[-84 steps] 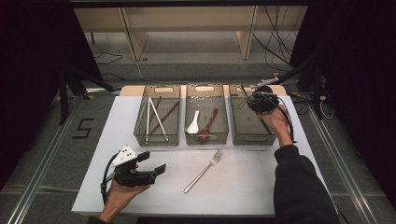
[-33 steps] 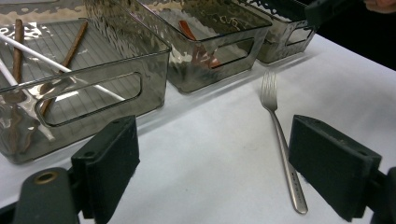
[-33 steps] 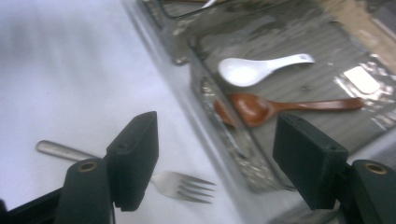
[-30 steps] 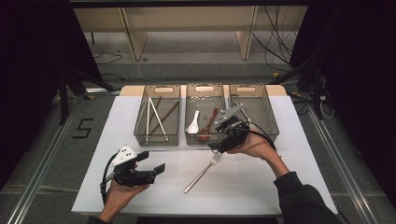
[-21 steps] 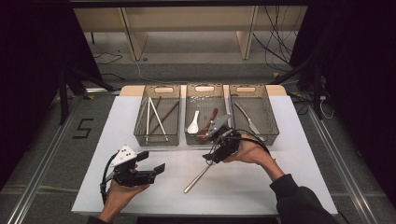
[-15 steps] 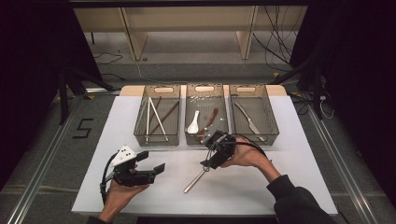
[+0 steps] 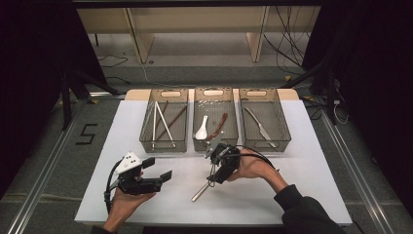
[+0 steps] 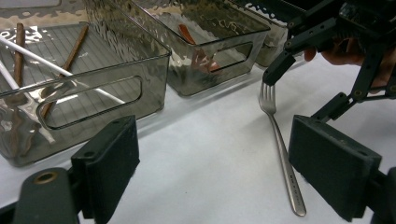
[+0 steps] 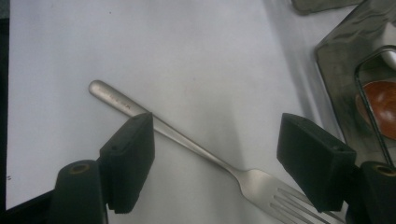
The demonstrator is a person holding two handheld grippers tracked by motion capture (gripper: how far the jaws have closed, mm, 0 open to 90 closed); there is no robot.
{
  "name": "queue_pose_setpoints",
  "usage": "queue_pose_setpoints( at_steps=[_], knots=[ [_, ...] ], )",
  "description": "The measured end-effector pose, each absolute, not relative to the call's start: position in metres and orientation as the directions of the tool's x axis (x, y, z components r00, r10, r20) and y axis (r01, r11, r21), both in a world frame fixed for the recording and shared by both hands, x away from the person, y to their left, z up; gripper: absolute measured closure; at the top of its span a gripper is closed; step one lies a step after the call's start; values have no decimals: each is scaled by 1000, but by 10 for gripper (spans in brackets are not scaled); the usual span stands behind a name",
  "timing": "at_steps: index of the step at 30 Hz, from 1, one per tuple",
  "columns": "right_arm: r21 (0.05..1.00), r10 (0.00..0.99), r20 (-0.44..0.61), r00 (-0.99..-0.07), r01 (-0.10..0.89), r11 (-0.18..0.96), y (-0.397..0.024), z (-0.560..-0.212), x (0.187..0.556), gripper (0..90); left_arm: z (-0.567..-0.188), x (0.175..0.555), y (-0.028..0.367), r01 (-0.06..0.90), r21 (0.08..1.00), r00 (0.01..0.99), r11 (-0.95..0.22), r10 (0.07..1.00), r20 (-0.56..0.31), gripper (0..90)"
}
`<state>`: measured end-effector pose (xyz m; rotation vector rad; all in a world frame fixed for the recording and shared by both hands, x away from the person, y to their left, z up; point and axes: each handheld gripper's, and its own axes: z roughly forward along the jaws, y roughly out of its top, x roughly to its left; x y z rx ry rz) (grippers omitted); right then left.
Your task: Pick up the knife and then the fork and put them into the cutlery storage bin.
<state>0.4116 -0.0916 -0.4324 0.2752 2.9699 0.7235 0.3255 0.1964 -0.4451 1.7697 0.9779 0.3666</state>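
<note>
One white worktop (image 7: pixel 302 195) spans the middle of the high view, and we see three grey bins (image 7: pixel 215 122) in a row along its upper edge. Below the middle bin our right tool (image 7: pixel 214 168) hangs with jaws spread over the fork (image 7: pixel 203 186), not yet touching it. At lower left our left tool (image 7: pixel 156 168) rests with jaws spread, well apart from the fork.
</note>
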Motion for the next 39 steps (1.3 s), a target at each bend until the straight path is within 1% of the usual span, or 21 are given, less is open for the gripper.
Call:
queue_pose_setpoints(
  at_steps=[20, 26, 27, 33, 37, 39],
  knots=[
    [358, 123, -56, -991, 95, 929, -80, -452, 406, 306, -445, 325, 196, 442, 887, 623, -135, 758, -195, 158],
    [323, 93, -62, -994, 68, 944, -76, -460, 407, 338, -445, 325, 196, 442, 887, 623, -135, 758, -195, 158],
    [310, 92, -55, -994, 71, 948, -75, -460, 407, 344, -445, 325, 196, 442, 887, 623, -135, 758, -194, 158],
    [302, 97, -38, -995, 81, 950, -75, -464, 409, 390, -445, 326, 196, 440, 887, 625, -139, 757, -191, 159],
    [300, 81, -21, -996, 71, 951, -75, -464, 409, 457, -445, 325, 196, 440, 887, 625, -140, 757, -191, 158],
    [296, 84, -10, -996, 77, 952, -75, -463, 409, 470, -445, 325, 196, 441, 887, 626, -139, 756, -193, 158]
  ],
)
